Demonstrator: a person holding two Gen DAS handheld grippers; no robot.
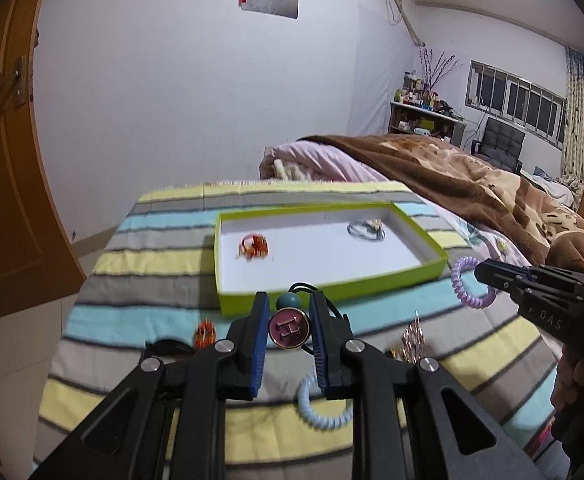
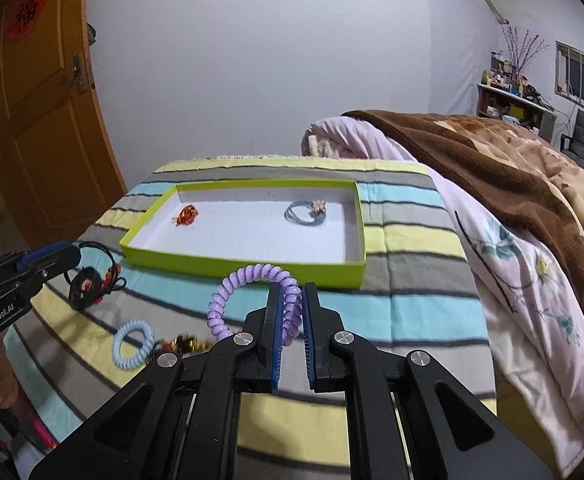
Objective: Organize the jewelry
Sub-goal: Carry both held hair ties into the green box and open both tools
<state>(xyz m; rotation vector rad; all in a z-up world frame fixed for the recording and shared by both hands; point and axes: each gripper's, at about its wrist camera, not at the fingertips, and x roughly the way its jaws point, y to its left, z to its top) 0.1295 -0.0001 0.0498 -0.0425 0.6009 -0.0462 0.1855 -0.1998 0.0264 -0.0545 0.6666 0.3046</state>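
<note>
A green-rimmed white tray [image 1: 332,292] [image 2: 247,266] lies on a striped cloth; inside are a red beaded piece [image 1: 253,246] [image 2: 187,215] and a grey hair tie with a charm [image 1: 366,229] [image 2: 306,213]. My left gripper [image 1: 289,308] is shut on a black hair tie with a round "H" charm [image 1: 289,329] and a teal bead, held just before the tray's near wall. My right gripper [image 2: 292,292] is shut on a purple spiral hair tie [image 2: 247,292] [image 1: 472,282], held right of the tray's near corner.
On the cloth lie a light blue spiral tie [image 1: 320,408] [image 2: 133,344], an orange beaded piece [image 1: 205,333], a gold ornament [image 1: 410,340] [image 2: 187,344] and a black tie [image 1: 167,346]. A bed with a brown blanket [image 2: 512,168] lies right; a door [image 2: 39,100] stands left.
</note>
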